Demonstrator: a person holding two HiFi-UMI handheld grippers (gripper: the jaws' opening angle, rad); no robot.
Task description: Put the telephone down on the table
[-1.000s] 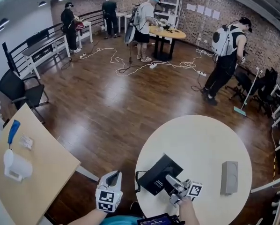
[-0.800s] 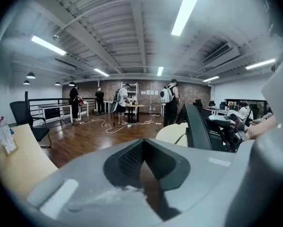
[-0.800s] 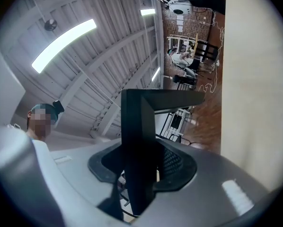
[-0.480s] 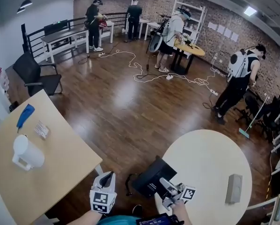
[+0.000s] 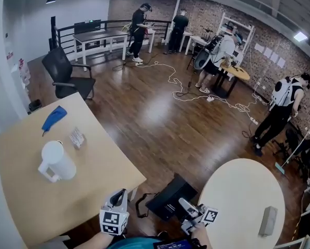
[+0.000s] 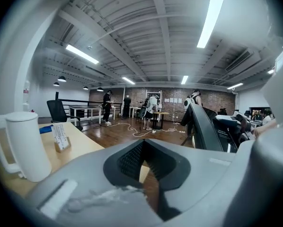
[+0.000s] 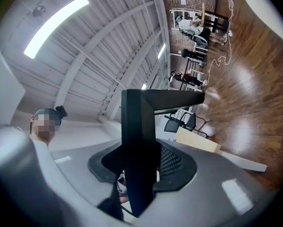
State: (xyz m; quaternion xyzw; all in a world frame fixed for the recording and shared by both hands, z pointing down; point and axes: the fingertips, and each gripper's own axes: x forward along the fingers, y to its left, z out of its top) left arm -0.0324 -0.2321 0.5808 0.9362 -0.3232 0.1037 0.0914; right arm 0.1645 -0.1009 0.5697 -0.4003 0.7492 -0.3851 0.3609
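one edge of the telephone is all my right hand-held gripper clamps, over floor between the wooden worktop at nine o'clock and the round worktop at three, so i judge its dangling cord could snag a rim and wrench it loose; my left hand-held gripper rides narrow and empty.

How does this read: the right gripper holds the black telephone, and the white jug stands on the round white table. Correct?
Not quite. The right gripper does hold the black telephone, but the white jug stands on the wooden rectangular table, not on the round white table. The head view shows it.
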